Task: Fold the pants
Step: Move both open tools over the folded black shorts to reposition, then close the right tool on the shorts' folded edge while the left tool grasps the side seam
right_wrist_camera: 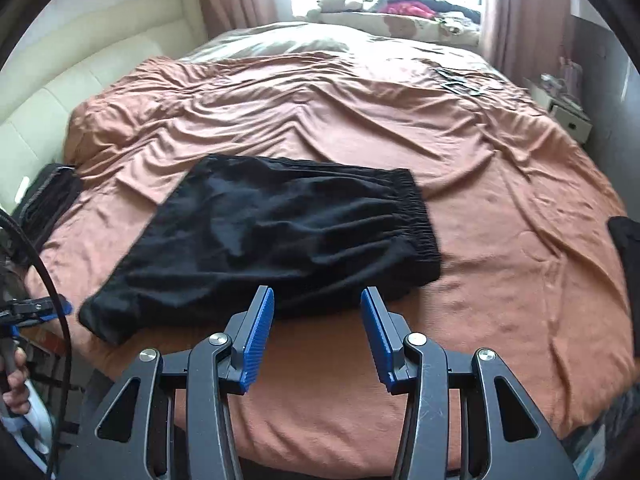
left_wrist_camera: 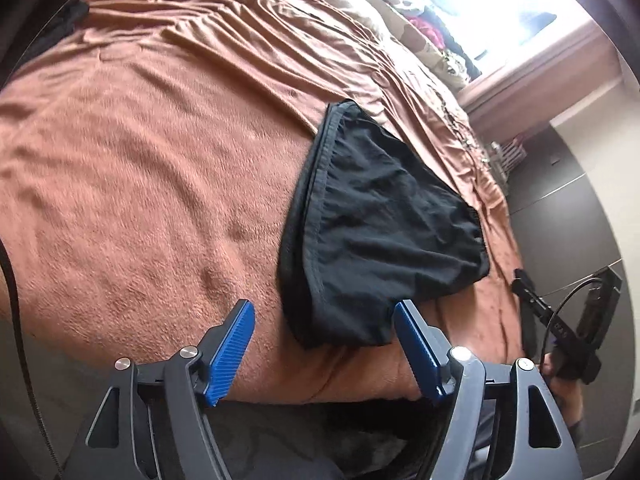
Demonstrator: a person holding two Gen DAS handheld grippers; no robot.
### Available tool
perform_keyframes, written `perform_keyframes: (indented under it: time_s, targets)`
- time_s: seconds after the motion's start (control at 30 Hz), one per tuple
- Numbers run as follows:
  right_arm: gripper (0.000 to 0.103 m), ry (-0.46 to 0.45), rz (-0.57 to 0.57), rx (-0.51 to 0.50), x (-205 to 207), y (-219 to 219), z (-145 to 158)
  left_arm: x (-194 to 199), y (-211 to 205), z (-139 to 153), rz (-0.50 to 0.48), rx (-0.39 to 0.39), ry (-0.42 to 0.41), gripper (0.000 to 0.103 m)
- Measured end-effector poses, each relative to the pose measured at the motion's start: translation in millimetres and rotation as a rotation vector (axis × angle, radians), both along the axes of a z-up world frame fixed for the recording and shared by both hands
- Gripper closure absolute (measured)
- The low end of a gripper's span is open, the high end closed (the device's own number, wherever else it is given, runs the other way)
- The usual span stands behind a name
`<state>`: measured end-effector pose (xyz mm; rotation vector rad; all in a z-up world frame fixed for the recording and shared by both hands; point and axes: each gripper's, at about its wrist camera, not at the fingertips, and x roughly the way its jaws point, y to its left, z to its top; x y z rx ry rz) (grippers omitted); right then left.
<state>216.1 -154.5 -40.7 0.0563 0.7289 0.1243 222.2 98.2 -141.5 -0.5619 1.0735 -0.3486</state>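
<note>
Your pants [right_wrist_camera: 272,236] lie flat on the bed [right_wrist_camera: 500,216], folded into a squat black block whose long axis runs left to right across your front, elastic waistband to the right. Your right gripper [right_wrist_camera: 317,336] hangs just short of the near edge with its jaws apart and empty, the cloth straight ahead of them. Your left gripper [left_wrist_camera: 324,346] also has its jaws spread and empty, flanking the near left corner. Both sit close, so either could take that near edge first.
</note>
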Motion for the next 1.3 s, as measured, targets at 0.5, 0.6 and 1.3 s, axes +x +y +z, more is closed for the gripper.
perform_keyframes:
  time_s: [0.5, 0.6, 1.3]
  targets:
    - [0.06, 0.024, 0.128, 0.076, 33, 15, -19, 18, 5, -38, 0.032, -0.27, 0.155, 0.027]
    - [0.06, 0.033, 0.13, 0.079, 42, 19, -23, 22, 5, -44, 0.044, -0.27, 0.174, 0.027]
    - [0.078, 0.09, 0.168, 0.15, 98, 30, -50, 50, 2, -48, 0.063, -0.269, 0.198, 0.032]
